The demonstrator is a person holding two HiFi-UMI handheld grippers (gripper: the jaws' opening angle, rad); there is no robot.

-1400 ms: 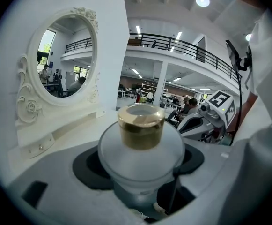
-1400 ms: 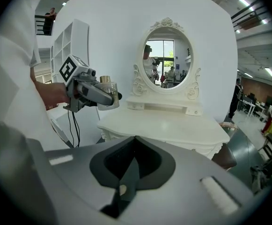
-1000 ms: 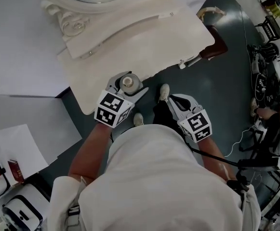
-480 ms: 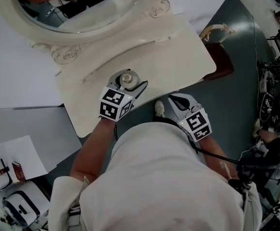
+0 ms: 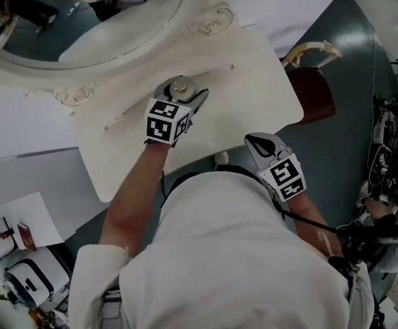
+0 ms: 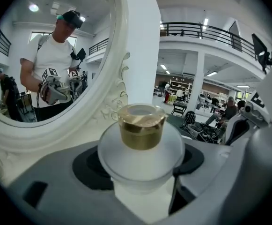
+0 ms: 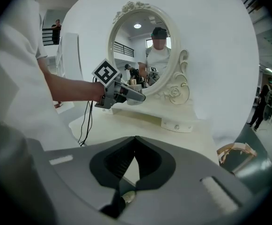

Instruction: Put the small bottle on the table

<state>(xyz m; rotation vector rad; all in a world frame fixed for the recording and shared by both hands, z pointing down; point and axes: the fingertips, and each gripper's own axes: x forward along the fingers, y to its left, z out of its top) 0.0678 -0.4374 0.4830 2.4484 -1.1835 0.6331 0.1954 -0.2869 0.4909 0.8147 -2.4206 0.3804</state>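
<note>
A small frosted bottle [image 6: 142, 149] with a gold cap [image 5: 180, 86] sits between the jaws of my left gripper [image 6: 143, 172], which is shut on its round body. In the head view the left gripper [image 5: 183, 100] is over the middle of the cream dressing table [image 5: 253, 81], close to the mirror base. The right gripper view shows the left gripper [image 7: 121, 93] held a little above the tabletop [image 7: 145, 121]. My right gripper [image 5: 257, 142] stays at the table's front edge, and its jaws [image 7: 135, 158] are shut with nothing in them.
An oval mirror [image 5: 82, 19] in a carved white frame stands at the table's back. A chair with a brown seat [image 5: 312, 91] is at the table's right end. Cables and equipment [image 5: 383, 149] lie on the floor at right. Boxes [image 5: 20, 279] sit at lower left.
My left gripper has carried the bottle from the table's front edge farther in over the tabletop, toward the mirror. The right gripper has stayed near the front edge.
</note>
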